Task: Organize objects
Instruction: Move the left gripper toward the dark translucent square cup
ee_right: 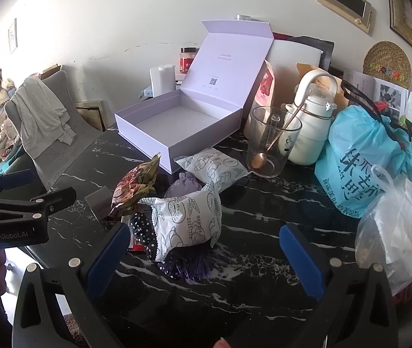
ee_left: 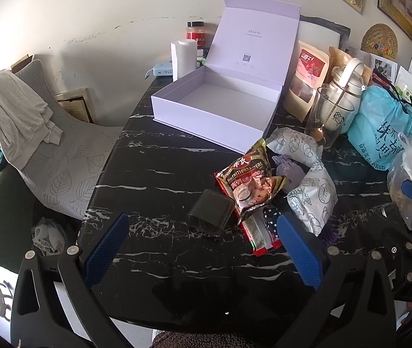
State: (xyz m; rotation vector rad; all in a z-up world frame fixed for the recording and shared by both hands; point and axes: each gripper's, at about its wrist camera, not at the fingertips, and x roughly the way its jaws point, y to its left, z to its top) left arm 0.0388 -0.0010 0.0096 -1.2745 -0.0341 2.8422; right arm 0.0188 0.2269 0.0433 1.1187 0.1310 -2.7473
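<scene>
An empty lavender box [ee_left: 214, 107] [ee_right: 176, 121] stands with its lid up at the back of the black marble table [ee_left: 162, 174]. In front of it lie a red-brown cereal packet [ee_left: 249, 185] [ee_right: 136, 185], two white bread-print packets [ee_left: 313, 197] [ee_right: 188, 223], a purple pouch [ee_left: 288, 168] [ee_right: 184, 185] and a small black box [ee_left: 210, 213] [ee_right: 100, 203]. My left gripper [ee_left: 203, 249] [ee_right: 37, 188] is open, just short of the black box. My right gripper [ee_right: 206, 258] is open too, with the nearer white packet and a purple tassel [ee_right: 194, 266] just beyond its tips.
A glass with a spoon [ee_right: 272, 142], a white kettle [ee_right: 313, 121], a blue bag [ee_right: 362, 156] and a clear plastic bag [ee_right: 394, 232] crowd the right side. A chair draped with grey cloth [ee_left: 31, 121] stands left of the table. A paper roll [ee_left: 184, 58] and red jar [ee_left: 195, 30] sit behind the box.
</scene>
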